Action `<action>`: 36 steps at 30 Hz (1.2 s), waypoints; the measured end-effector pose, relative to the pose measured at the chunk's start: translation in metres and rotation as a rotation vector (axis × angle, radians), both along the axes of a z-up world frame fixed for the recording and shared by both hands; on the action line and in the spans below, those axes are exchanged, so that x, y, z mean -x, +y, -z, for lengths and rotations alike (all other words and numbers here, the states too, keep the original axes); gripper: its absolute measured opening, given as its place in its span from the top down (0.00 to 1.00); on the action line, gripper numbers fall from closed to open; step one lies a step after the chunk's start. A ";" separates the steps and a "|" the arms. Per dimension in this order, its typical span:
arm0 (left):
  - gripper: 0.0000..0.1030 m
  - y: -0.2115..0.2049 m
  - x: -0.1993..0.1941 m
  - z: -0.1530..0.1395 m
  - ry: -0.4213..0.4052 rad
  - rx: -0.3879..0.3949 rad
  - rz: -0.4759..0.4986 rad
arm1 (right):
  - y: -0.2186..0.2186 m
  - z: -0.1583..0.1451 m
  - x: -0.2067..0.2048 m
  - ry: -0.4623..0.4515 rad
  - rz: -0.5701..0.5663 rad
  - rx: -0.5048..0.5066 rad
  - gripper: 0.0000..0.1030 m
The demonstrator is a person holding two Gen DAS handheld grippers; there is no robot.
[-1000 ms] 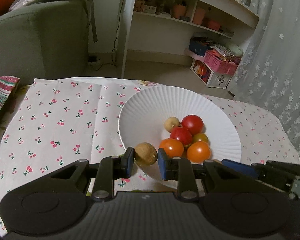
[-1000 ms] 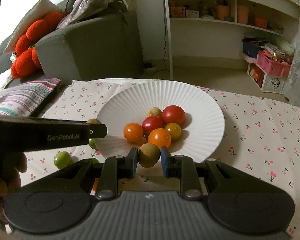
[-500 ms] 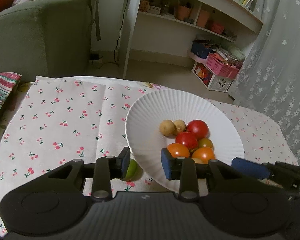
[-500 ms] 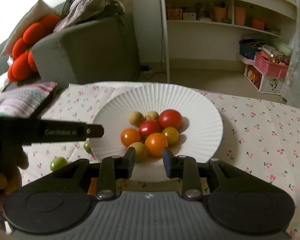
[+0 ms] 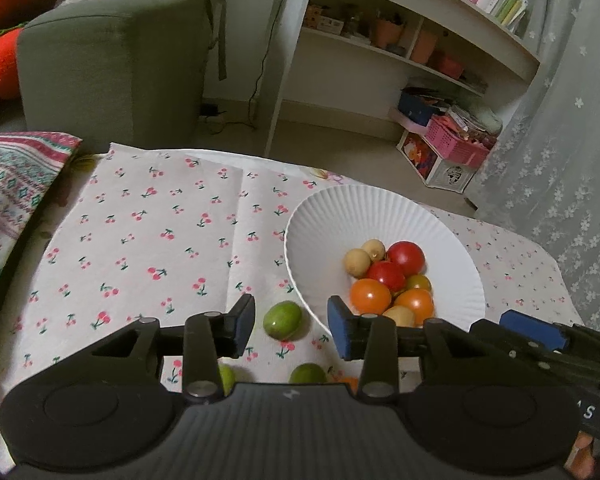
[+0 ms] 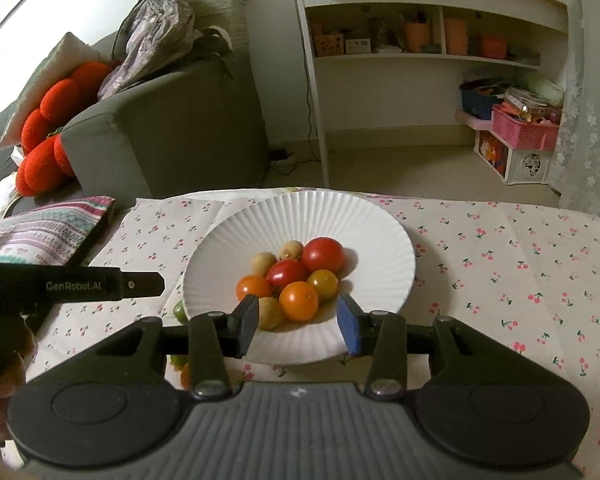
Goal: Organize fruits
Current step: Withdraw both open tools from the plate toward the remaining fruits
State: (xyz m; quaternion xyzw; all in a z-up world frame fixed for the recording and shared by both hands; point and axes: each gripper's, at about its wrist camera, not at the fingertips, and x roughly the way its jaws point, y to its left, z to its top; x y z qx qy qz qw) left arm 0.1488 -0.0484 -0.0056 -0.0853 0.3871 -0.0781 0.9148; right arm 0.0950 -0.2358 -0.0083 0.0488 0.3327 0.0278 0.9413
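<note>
- Both brown fruits that the grippers were pinching a second ago are now lying in the plate (image 5: pixel 312 236), and both grippers are letting go and lifting a little.
- Left view: the left gripper (image 5: pixel 292 322) is opening its jaws, and nothing is being pinched between them. It is hanging over the cherry cloth (image 5: pixel 148 240), just beside the plate's near edge.
- A green fruit (image 5: pixel 282 319) is sitting on the cloth in the gap between the jaws, but the pads are not touching it. Two more green ones (image 5: pixel 308 374) are peeking out lower down, close to the gripper body.
- Right view: the right gripper (image 6: pixel 298 324) is opening too, and it is holding nothing. It is hanging over the near side of the plate (image 6: pixel 364 224).
- A pile of red tomatoes (image 6: pixel 323 255), orange ones (image 6: pixel 299 301) and small brown fruits (image 6: pixel 269 312) is sitting in the middle of the plate. One brown fruit is lying close to the left pad.
- I think the green fruits are still waiting to go in the plate.
- They are looking small, round, light and smooth, so they are likely to roll or slip away.
- I would be taking hold across the fat middle, squeezing gently, because soft fruit is easy to squash.
</note>
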 end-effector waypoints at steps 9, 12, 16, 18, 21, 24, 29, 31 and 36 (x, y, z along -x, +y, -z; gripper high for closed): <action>0.67 0.005 0.027 -0.008 -0.001 -0.043 0.005 | 0.003 -0.006 0.014 -0.018 -0.008 0.008 0.51; 0.67 0.008 0.036 -0.008 0.006 -0.033 0.004 | 0.006 -0.008 0.019 -0.025 -0.018 0.007 0.49; 0.63 0.011 0.043 -0.008 0.006 -0.027 0.006 | 0.013 -0.011 0.026 -0.033 -0.041 0.010 0.43; 0.63 0.012 0.045 -0.008 0.008 -0.027 0.008 | 0.017 -0.011 0.029 -0.035 -0.049 0.019 0.41; 0.60 0.013 0.049 -0.007 0.011 -0.029 0.007 | 0.022 -0.010 0.032 -0.035 -0.064 0.035 0.35; 0.56 0.017 0.053 -0.006 0.011 -0.037 -0.002 | 0.024 -0.008 0.034 -0.031 -0.070 0.046 0.31; 0.47 0.024 0.057 -0.004 0.019 -0.038 -0.018 | 0.026 -0.004 0.036 -0.024 -0.077 0.052 0.24; 0.45 0.027 0.058 -0.003 0.018 -0.044 -0.024 | 0.029 -0.001 0.038 -0.019 -0.086 0.055 0.22; 0.35 0.033 0.059 -0.001 0.023 -0.054 -0.036 | 0.036 0.003 0.039 -0.002 -0.108 0.052 0.16</action>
